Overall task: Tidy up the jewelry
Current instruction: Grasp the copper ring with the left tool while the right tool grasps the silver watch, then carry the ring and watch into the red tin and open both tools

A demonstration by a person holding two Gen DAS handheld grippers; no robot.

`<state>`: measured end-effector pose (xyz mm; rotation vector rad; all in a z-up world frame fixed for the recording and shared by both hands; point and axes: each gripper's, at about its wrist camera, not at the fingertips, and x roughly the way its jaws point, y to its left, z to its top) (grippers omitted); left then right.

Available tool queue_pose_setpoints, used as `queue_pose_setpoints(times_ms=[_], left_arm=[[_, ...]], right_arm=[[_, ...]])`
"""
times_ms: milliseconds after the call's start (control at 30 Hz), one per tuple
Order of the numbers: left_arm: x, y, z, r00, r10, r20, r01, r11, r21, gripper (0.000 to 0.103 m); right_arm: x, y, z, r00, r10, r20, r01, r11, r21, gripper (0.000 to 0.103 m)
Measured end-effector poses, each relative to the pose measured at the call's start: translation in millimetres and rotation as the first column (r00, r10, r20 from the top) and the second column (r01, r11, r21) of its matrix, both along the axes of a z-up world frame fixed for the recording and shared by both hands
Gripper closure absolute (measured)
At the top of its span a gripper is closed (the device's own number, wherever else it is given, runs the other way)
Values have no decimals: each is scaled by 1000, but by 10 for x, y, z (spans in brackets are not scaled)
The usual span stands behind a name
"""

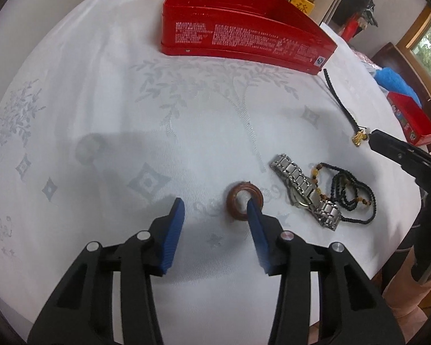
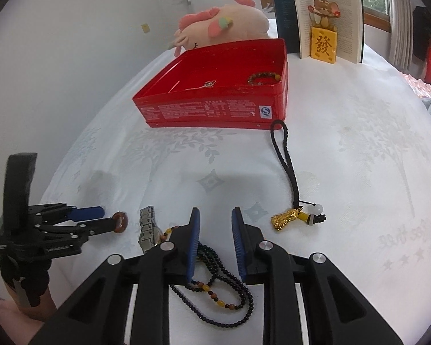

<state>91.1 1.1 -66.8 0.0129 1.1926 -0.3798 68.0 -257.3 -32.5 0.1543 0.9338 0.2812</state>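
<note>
A brown ring [image 1: 231, 201] lies on the white tablecloth [image 1: 100, 100]. My left gripper [image 1: 215, 202] is open; its right fingertip sits in the ring's hole and its left finger stands well clear. Right of the ring lie a silver watch [image 1: 301, 189] and a black bead necklace [image 1: 353, 192]. The right wrist view has my right gripper [image 2: 215, 211] open above the necklace [image 2: 224, 281], with nothing between its tips. A gold charm [image 2: 284, 220] on a black cord [image 2: 284, 155] lies just to its right. The open red tin [image 2: 215, 109] holds a bead bracelet [image 2: 263, 79].
A plush toy [image 2: 224, 26], an open book [image 2: 344, 23] and a mouse figurine [image 2: 324, 37] stand behind the tin. A small red box [image 1: 411, 118] and blue cloth [image 1: 393, 80] sit past the table's right edge. The table's near edge runs close under both grippers.
</note>
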Motion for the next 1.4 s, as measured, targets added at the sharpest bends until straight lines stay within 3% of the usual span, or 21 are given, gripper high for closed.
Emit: queue_pose_setpoints(times_ms=[300, 467, 800, 900, 1200, 1267, 1300, 1400], left_arm=[[44, 45, -25, 1000, 10, 13, -10, 1000, 6, 74], [92, 99, -34, 1000, 27, 3, -27, 1000, -15, 95], [137, 354, 27, 996, 84, 21, -84, 996, -15, 96], [140, 364, 22, 996, 87, 20, -86, 996, -22, 97], [173, 410, -6, 997, 82, 14, -81, 996, -47, 96], [172, 417, -16, 997, 81, 13, -80, 996, -49, 96], [172, 426, -20, 997, 81, 12, -80, 996, -50, 96], [170, 428, -21, 997, 78, 14, -77, 996, -53, 96]], right_arm=[[13, 220, 3, 995, 94, -13, -94, 996, 8, 80], [35, 400, 4, 983, 181, -34, -181, 983, -5, 80], [170, 889, -160, 943, 306, -129, -316, 946, -69, 75], [223, 974, -209, 940, 307, -147, -321, 943, -86, 69], [339, 1157, -409, 935, 290, -205, -326, 929, -173, 68], [336, 1178, -404, 936, 290, -198, -326, 926, -188, 72], [339, 1190, -406, 939, 287, -191, -323, 927, -192, 86], [343, 1177, -400, 940, 286, -184, -318, 931, -178, 86]])
